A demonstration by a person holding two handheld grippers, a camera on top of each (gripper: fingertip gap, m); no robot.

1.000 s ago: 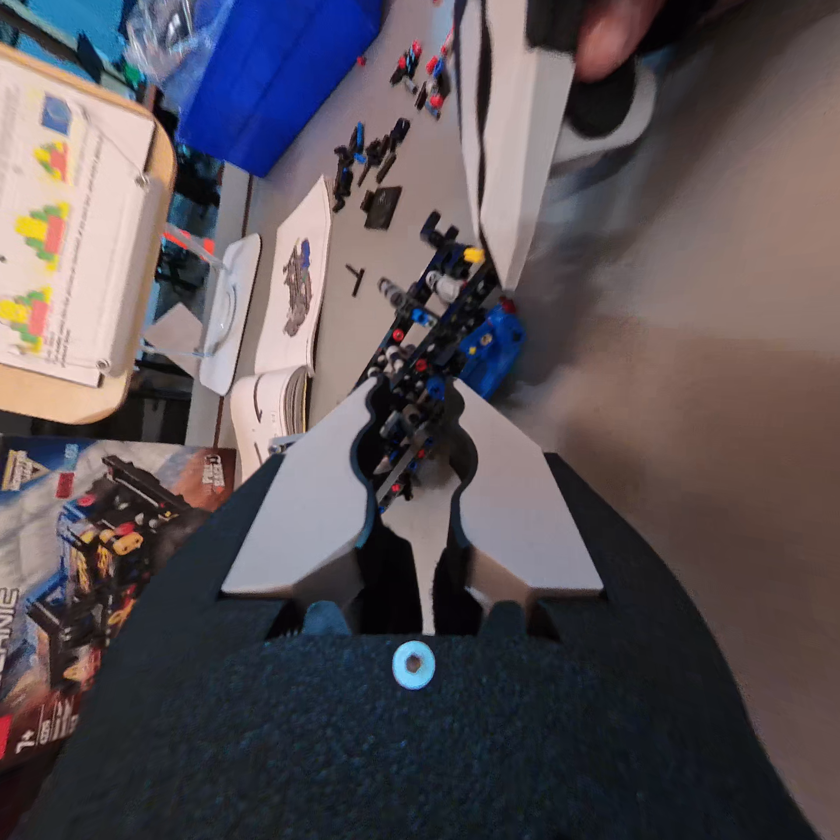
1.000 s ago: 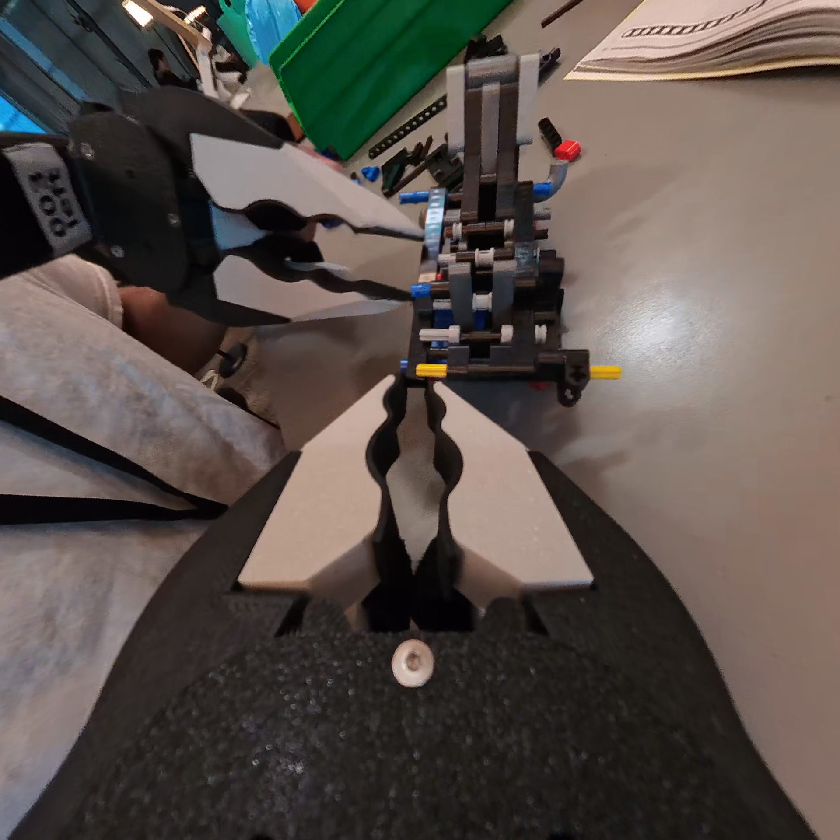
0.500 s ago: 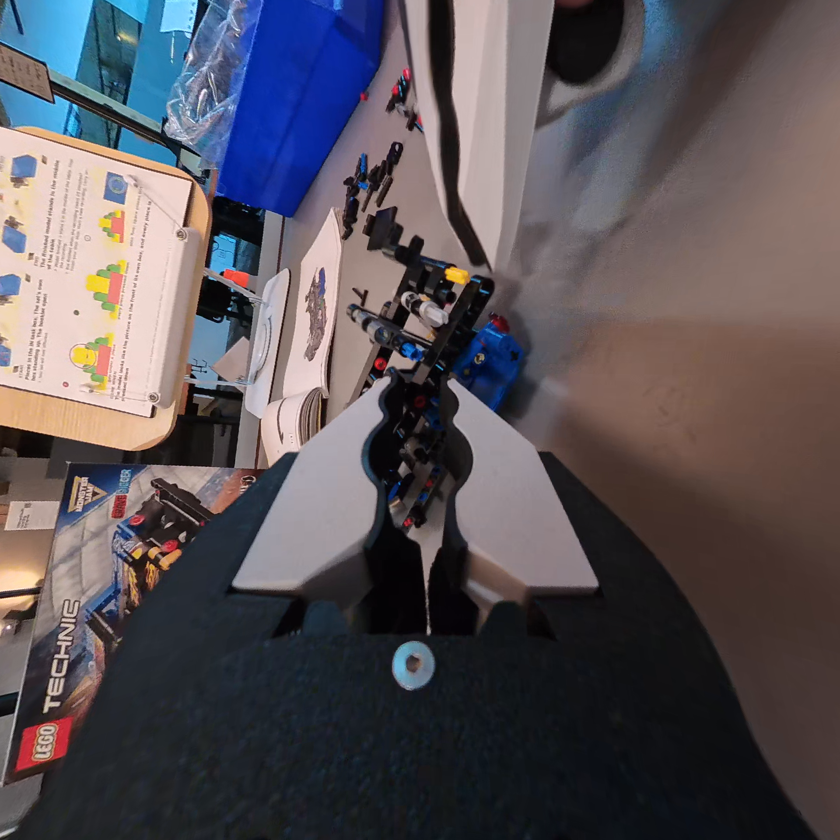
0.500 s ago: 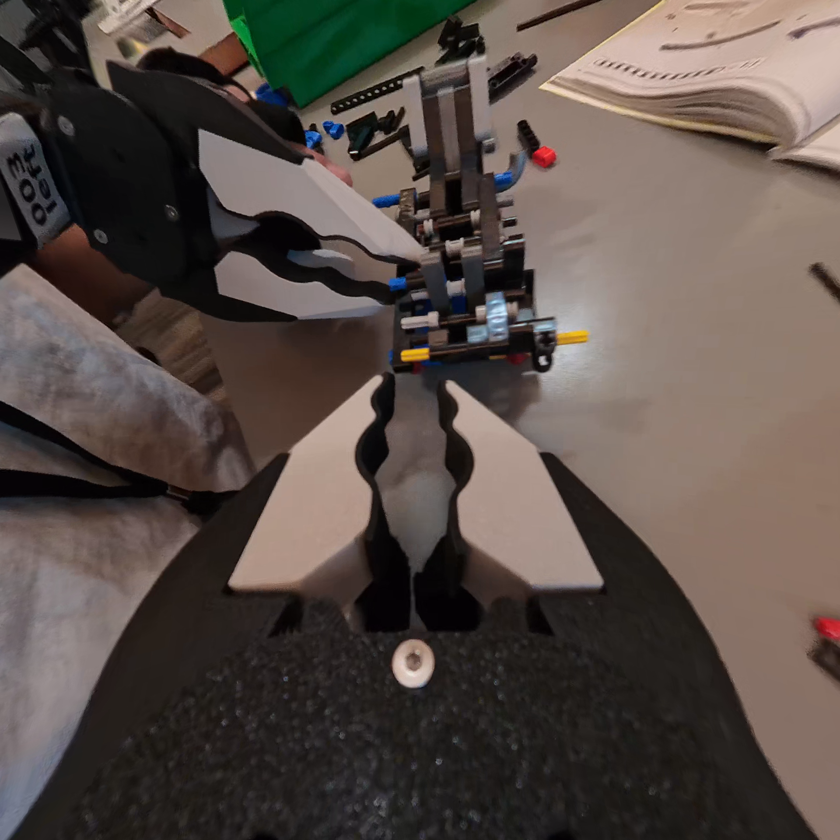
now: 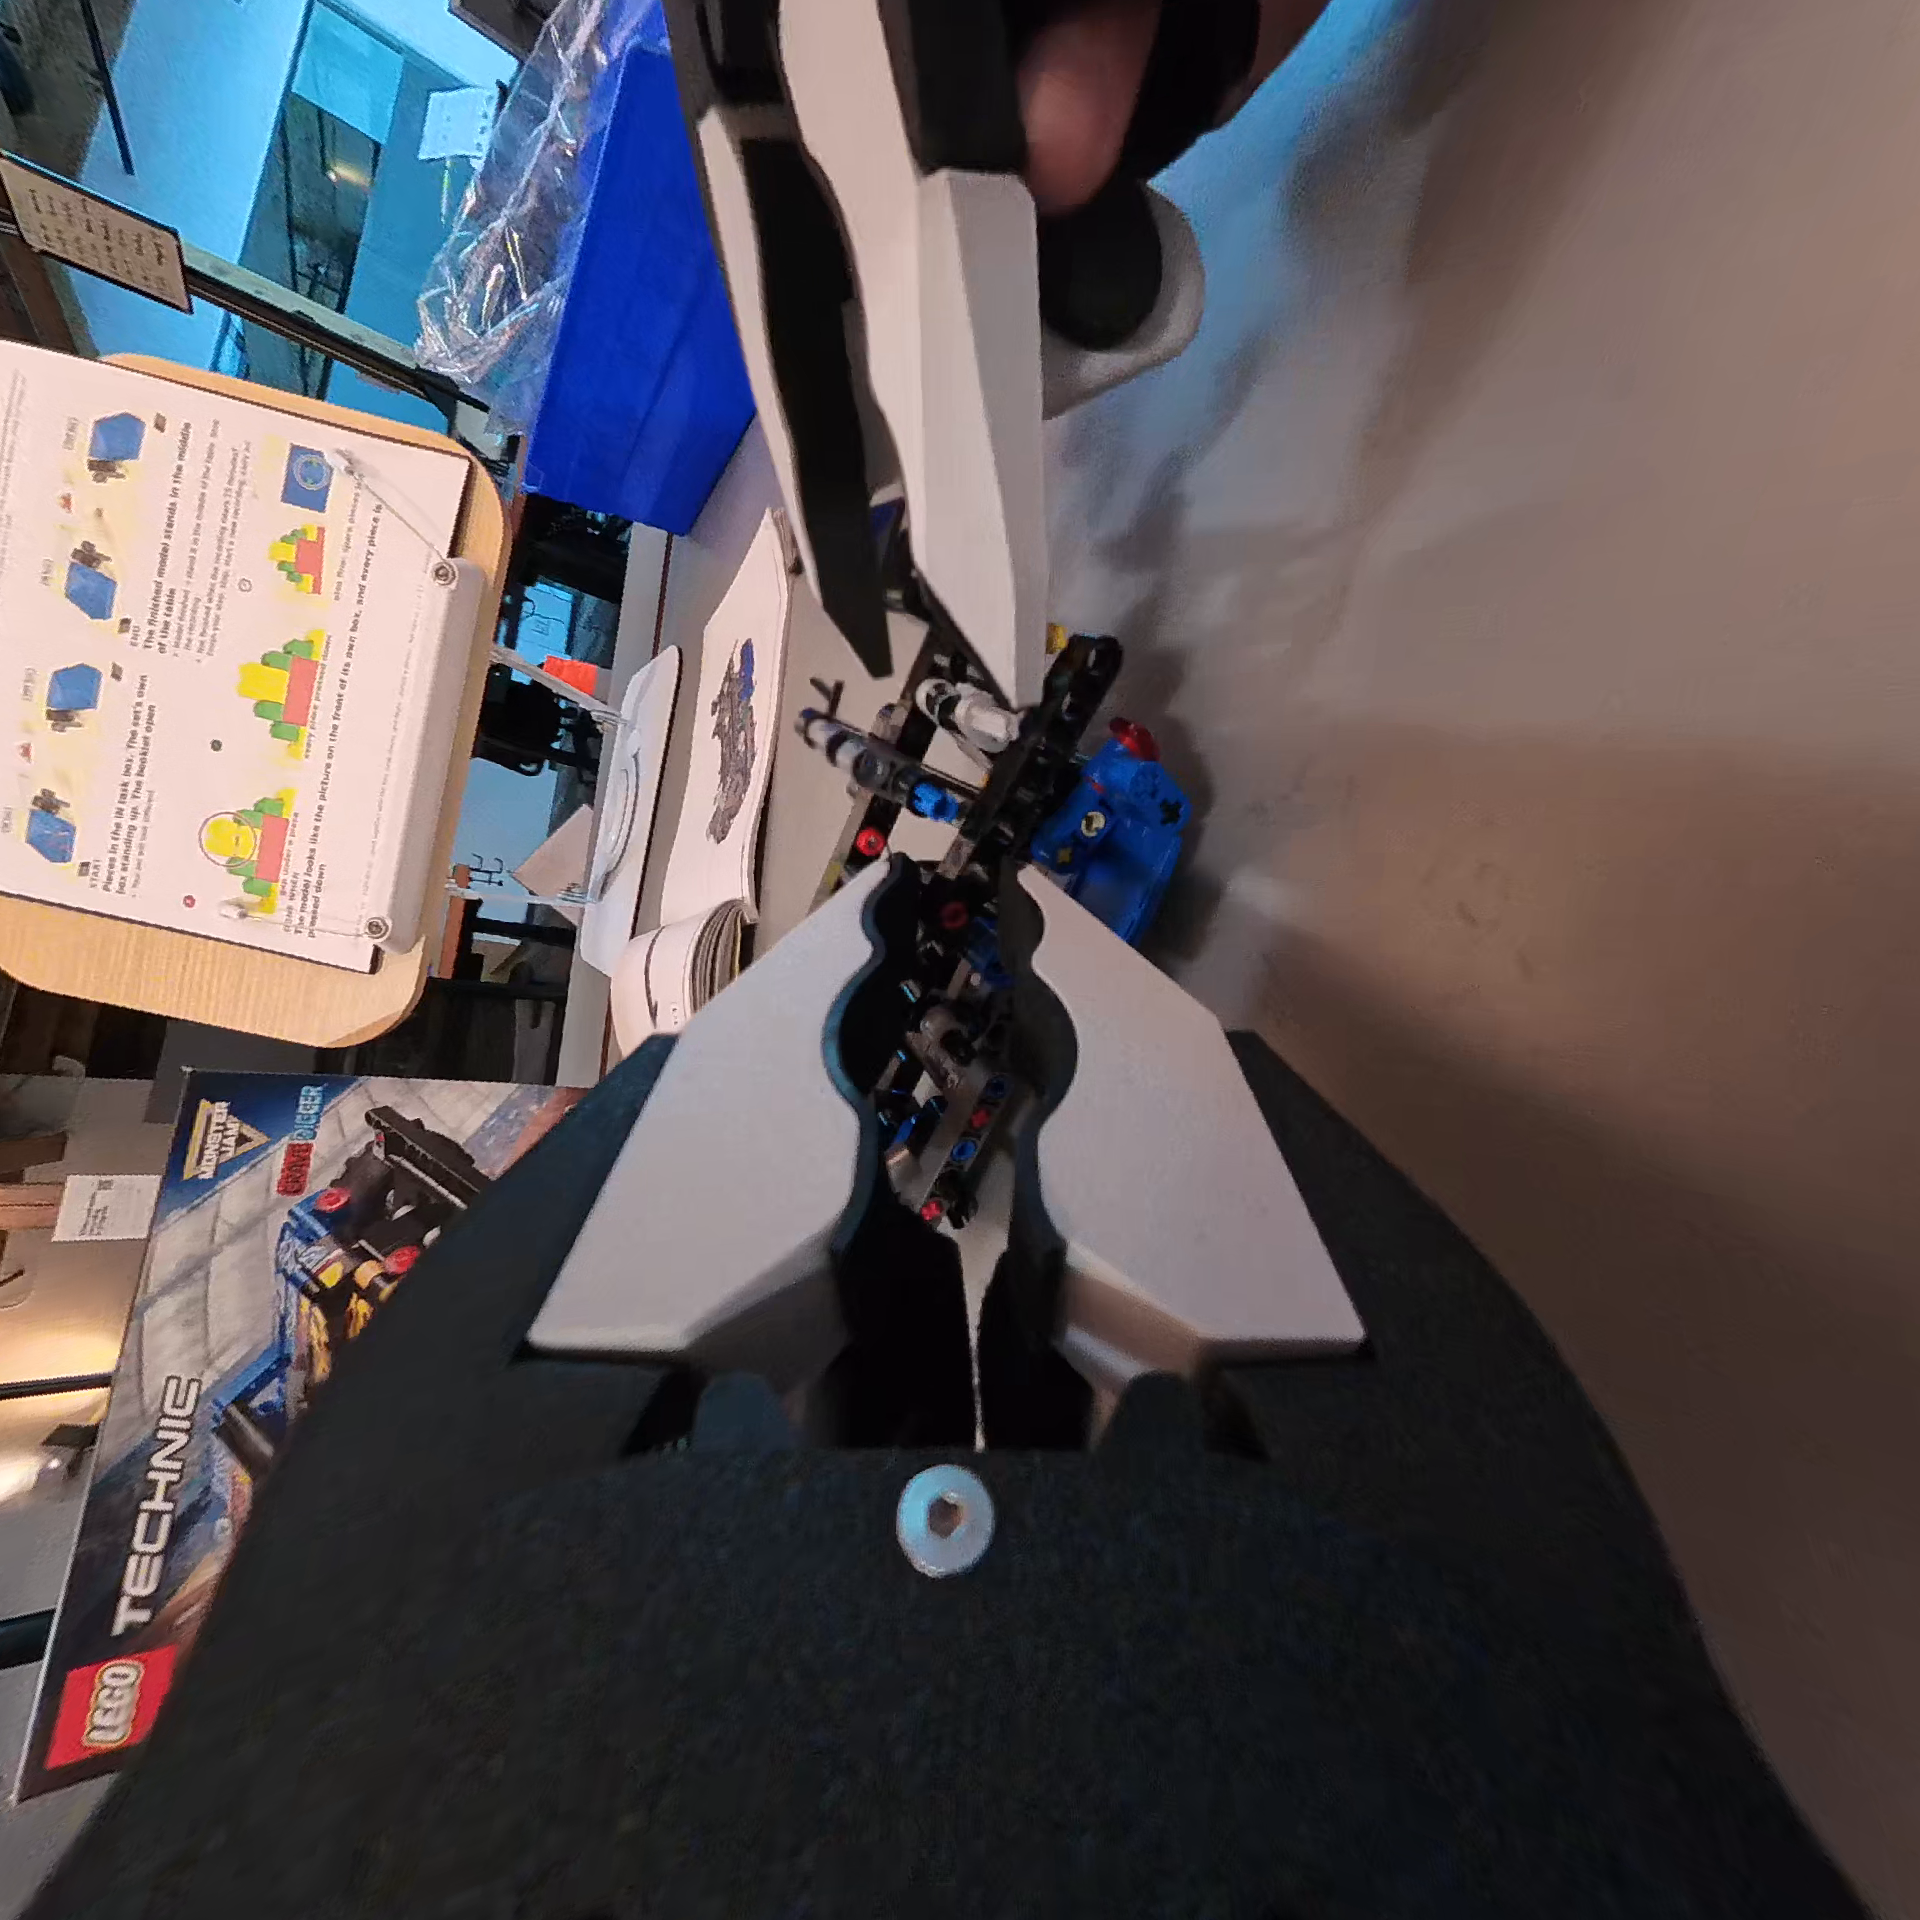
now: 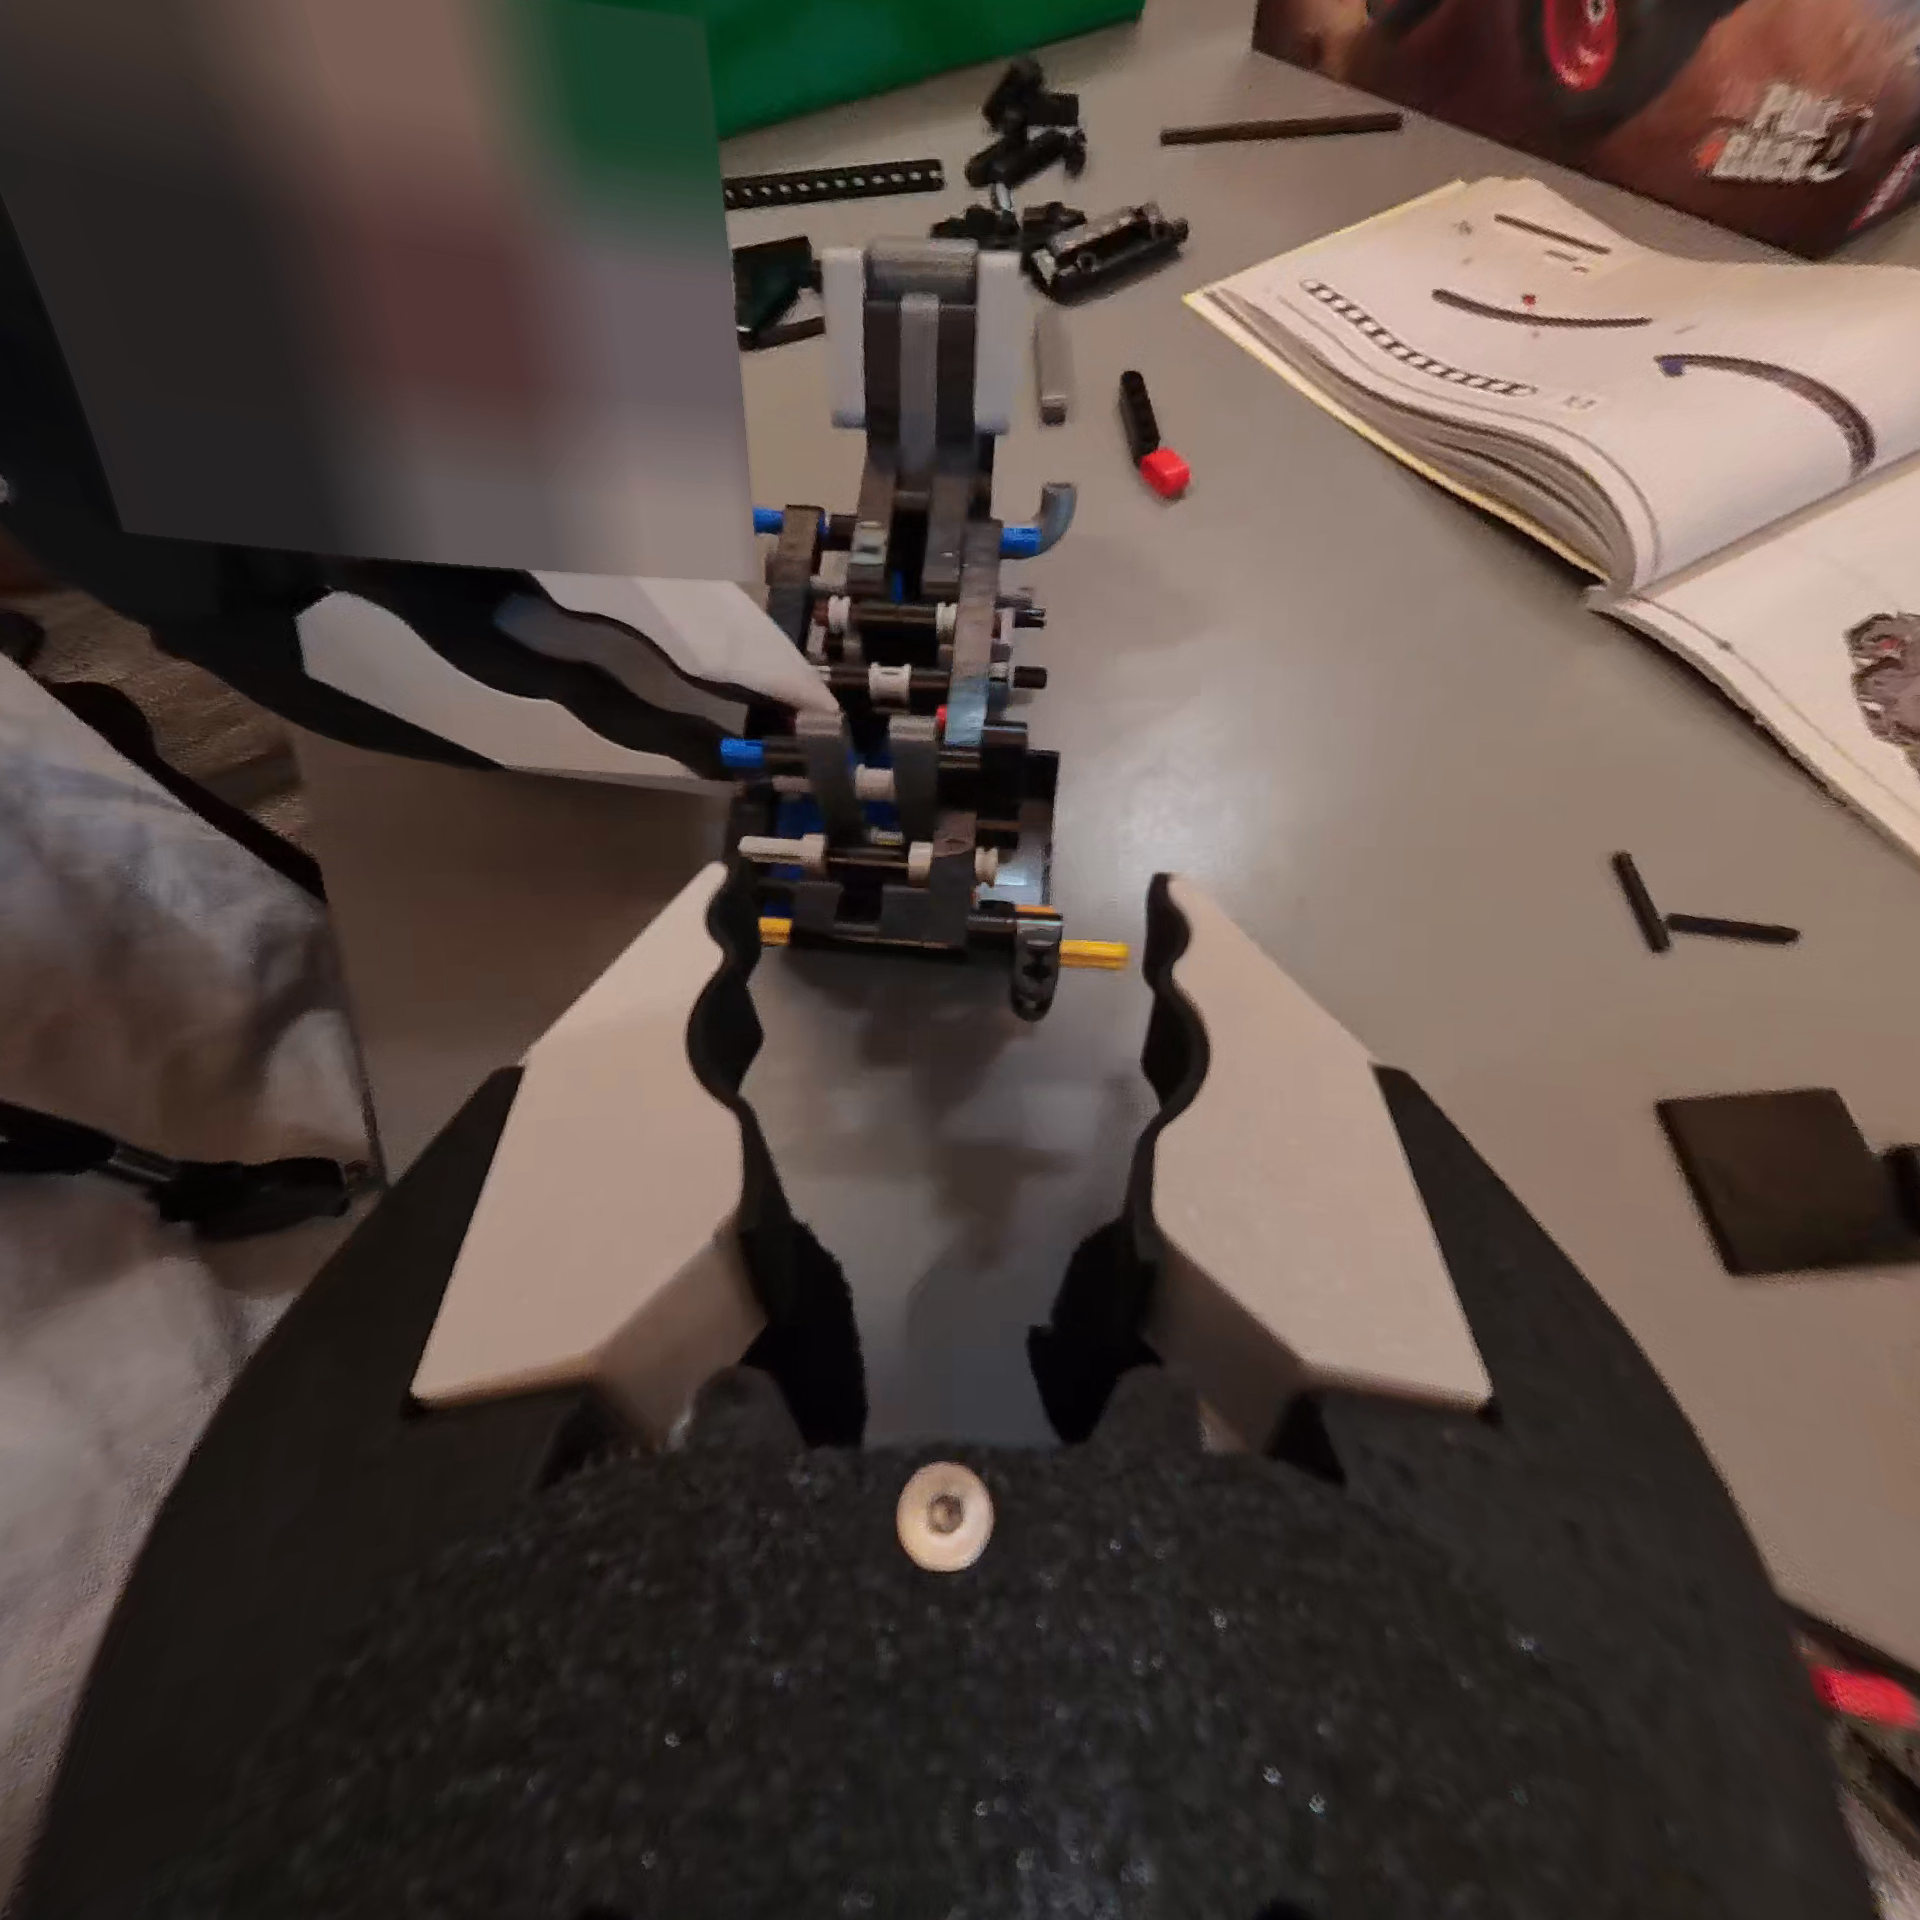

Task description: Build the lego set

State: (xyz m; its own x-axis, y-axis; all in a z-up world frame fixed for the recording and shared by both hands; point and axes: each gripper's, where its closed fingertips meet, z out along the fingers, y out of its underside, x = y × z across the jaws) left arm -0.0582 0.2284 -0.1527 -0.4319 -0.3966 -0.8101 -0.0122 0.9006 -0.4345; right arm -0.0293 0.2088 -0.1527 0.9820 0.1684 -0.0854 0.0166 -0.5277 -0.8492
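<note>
The part-built lego model [image 6: 904,727], a black and grey frame with blue, white and yellow pins, stands on the grey table [image 6: 1351,727]. My left gripper [image 5: 956,883] is shut on the model's side; the model [image 5: 1039,717] runs on between and beyond its fingers. From the right wrist view the left gripper [image 6: 769,727] comes in from the left. My right gripper [image 6: 938,888] is open and empty, its fingertips on either side of the model's near end with the yellow axle, not touching. It shows large at the top of the left wrist view [image 5: 904,416].
An open instruction booklet [image 6: 1558,416] and the set's box [image 6: 1662,104] lie at the right. Loose black parts [image 6: 1039,208], a red-tipped pin [image 6: 1164,473], black axles [image 6: 1704,925] and a flat black plate [image 6: 1766,1184] lie around. A blue bin [image 5: 644,312] and a green bin [image 6: 914,52] stand behind. About 5 cm separates my left fingertips from my right. The left gripper is farther from the flat black plate [image 6: 1766,1184], some 20 cm, than the right, some 12 cm.
My right gripper has opened wide from nearly shut and now looks down on the model's near end from higher up. My left gripper keeps its hold on the model.
</note>
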